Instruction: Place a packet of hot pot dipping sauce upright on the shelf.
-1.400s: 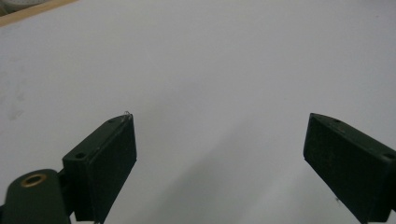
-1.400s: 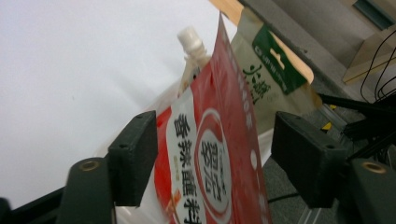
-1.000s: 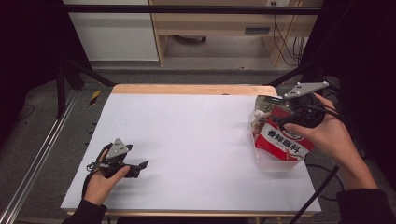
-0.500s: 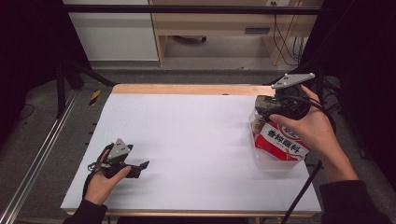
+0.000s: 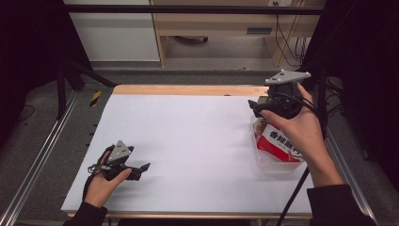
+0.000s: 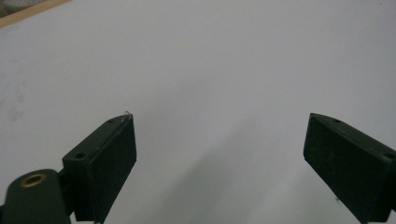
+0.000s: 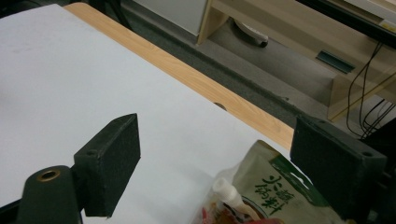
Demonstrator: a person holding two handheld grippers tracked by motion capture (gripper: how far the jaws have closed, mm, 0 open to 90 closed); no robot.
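At the table's right edge a clear plastic tub (image 5: 265, 163) holds a red and white packet (image 5: 281, 144). In the right gripper view a beige and green pouch (image 7: 276, 185) with a white spout (image 7: 223, 188) lies just below the jaws. My right gripper (image 5: 254, 109) (image 7: 217, 140) hovers over the far end of the tub, open with nothing between its jaws. My left gripper (image 5: 144, 168) (image 6: 219, 154) rests low at the front left, open over the bare white table (image 6: 201, 60).
The white table top (image 5: 188, 136) has a wooden strip (image 5: 188, 89) (image 7: 187, 70) along its far edge. Metal rails (image 5: 42, 155) run along the left side. Behind the table stand a wooden shelf (image 5: 226, 23) and hanging cables (image 5: 282, 37). A cable (image 5: 294, 193) trails from my right gripper.
My right gripper has moved left and toward the far end of the tub, with its hand now over the packet. The left gripper has stayed still.
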